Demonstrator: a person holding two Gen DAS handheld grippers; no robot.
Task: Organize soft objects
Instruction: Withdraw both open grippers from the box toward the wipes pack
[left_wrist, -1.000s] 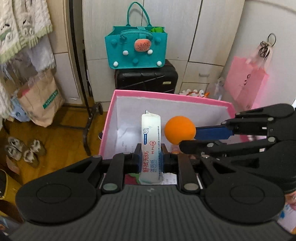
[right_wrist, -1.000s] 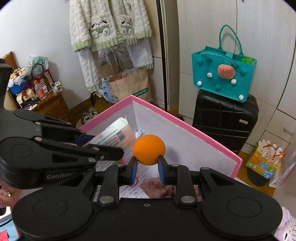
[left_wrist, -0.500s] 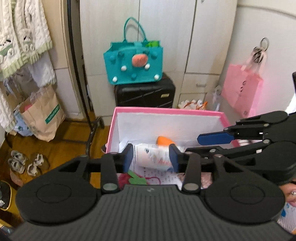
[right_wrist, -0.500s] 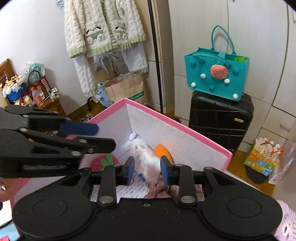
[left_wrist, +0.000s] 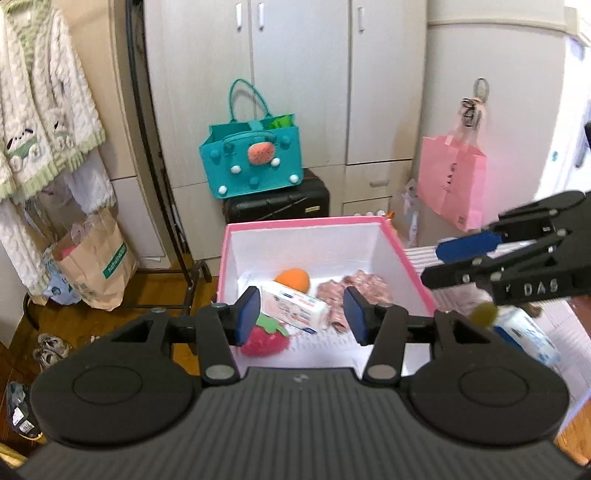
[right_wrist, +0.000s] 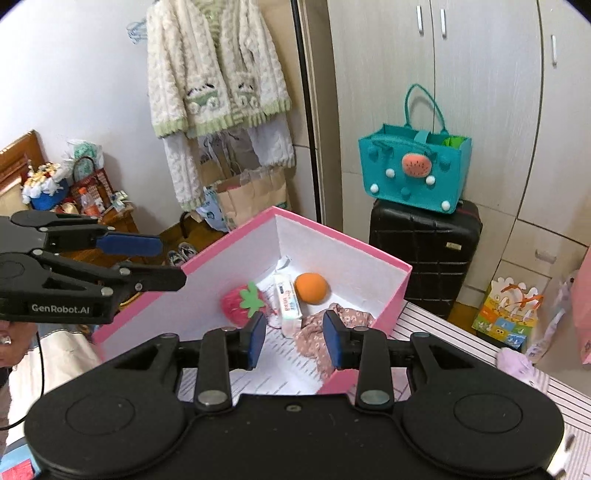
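A pink box (left_wrist: 310, 222) (right_wrist: 400, 284) with white walls holds an orange ball (left_wrist: 293, 280) (right_wrist: 311, 288), a white tissue pack (left_wrist: 295, 308) (right_wrist: 288, 304), a red plush strawberry (left_wrist: 264, 338) (right_wrist: 243, 301) and a floral pink cloth (left_wrist: 354, 291) (right_wrist: 325, 332). My left gripper (left_wrist: 301, 314) is open and empty above the box's near side. My right gripper (right_wrist: 293, 338) is open and empty above the box; it also shows at the right of the left wrist view (left_wrist: 461, 262).
A teal felt bag (left_wrist: 251, 162) sits on a black suitcase (left_wrist: 277, 205) behind the box. A pink bag (left_wrist: 452, 184) hangs at right. A paper bag (left_wrist: 92, 258) and shoes (left_wrist: 50, 345) lie left. Another tissue pack (left_wrist: 528, 334) lies on the striped surface (right_wrist: 480, 350).
Both grippers opened and pulled back and up. The tissue pack and the orange ball left the jaws and now lie inside the box.
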